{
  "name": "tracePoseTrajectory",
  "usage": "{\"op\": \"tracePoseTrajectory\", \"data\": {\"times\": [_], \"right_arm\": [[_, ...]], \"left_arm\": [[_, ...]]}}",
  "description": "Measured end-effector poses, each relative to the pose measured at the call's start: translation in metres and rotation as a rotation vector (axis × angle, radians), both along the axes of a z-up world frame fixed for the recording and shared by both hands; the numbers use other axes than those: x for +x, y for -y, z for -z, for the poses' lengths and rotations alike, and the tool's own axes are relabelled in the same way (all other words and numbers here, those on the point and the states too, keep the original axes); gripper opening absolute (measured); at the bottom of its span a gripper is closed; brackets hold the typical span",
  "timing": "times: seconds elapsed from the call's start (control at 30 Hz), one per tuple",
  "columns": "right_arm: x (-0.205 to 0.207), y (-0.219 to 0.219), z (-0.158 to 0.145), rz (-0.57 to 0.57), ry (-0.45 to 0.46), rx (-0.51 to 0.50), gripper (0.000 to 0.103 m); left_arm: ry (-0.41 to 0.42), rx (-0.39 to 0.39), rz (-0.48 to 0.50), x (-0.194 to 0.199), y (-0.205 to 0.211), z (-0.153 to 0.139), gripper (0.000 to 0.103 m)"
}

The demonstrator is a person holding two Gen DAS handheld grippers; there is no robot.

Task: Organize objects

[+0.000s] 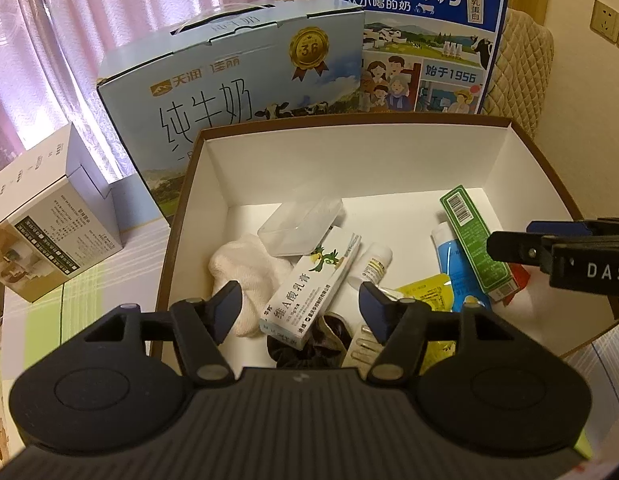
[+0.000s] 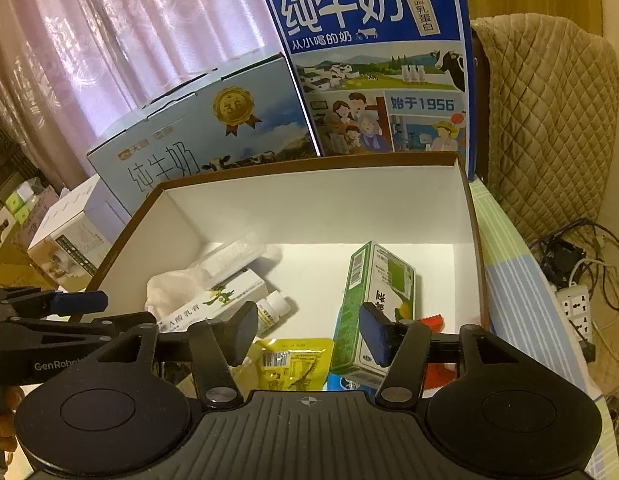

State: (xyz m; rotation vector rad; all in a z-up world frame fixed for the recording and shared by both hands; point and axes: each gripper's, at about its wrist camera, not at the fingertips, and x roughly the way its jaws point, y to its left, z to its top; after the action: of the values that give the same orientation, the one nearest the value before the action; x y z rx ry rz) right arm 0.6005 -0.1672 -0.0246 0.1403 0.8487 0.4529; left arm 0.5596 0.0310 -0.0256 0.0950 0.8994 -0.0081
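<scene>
Open brown-rimmed cardboard box (image 1: 351, 148) with white inside, standing on the desk (image 1: 81, 292) and filled with loose items. At its left side: a white cloth (image 1: 249, 270), a clear plastic case (image 1: 301, 226) lying partly over it, and a white ointment carton (image 1: 313, 284) with a green bird print leaning across both. Just beside the carton, a small white bottle (image 1: 371, 266); below it, near the front wall, a dark scrunchie (image 1: 309, 344). Toward the right side: a green medicine carton (image 2: 375, 308) lying over a blue tube (image 1: 453, 256), a yellow sachet (image 2: 291, 362) near the front, and a red piece (image 2: 433, 322) by the right wall, too hidden to name. Left hand-held gripper (image 1: 299, 308) poised above the box's front left, jaws spread wide, nothing between them. Right hand-held gripper (image 2: 309, 330) above the front right, jaws likewise wide and empty. Behind the box, along the desk's far edge: a pale blue milk carton case (image 1: 237, 80) and a dark blue milk case (image 1: 425, 32) standing upright. Near the desk's left edge, a small white box (image 1: 49, 232). Pink curtain (image 1: 69, 40) beyond.
</scene>
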Motion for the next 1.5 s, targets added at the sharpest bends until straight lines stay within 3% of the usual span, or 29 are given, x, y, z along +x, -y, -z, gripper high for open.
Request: {"op": "tracePoseTrajectory", "data": {"times": [0.7, 1.17, 1.33, 1.5], "right_arm": [[-0.064, 0.03, -0.028, -0.008, 0.075, -0.034, 0.065], [-0.125, 0.064, -0.063, -0.043, 0.173, -0.044, 0.071], [-0.15, 0.074, -0.07, -0.071, 0.227, -0.061, 0.076], [-0.167, 0.085, -0.07, -0.098, 0.223, -0.044, 0.078]], "left_arm": [[0.035, -0.049, -0.017, -0.056, 0.022, -0.037, 0.085], [0.189, -0.053, -0.032, -0.138, 0.057, -0.083, 0.102], [0.237, -0.053, -0.062, -0.171, 0.066, -0.096, 0.102], [0.251, -0.068, -0.106, -0.198, 0.07, -0.099, 0.102]]}}
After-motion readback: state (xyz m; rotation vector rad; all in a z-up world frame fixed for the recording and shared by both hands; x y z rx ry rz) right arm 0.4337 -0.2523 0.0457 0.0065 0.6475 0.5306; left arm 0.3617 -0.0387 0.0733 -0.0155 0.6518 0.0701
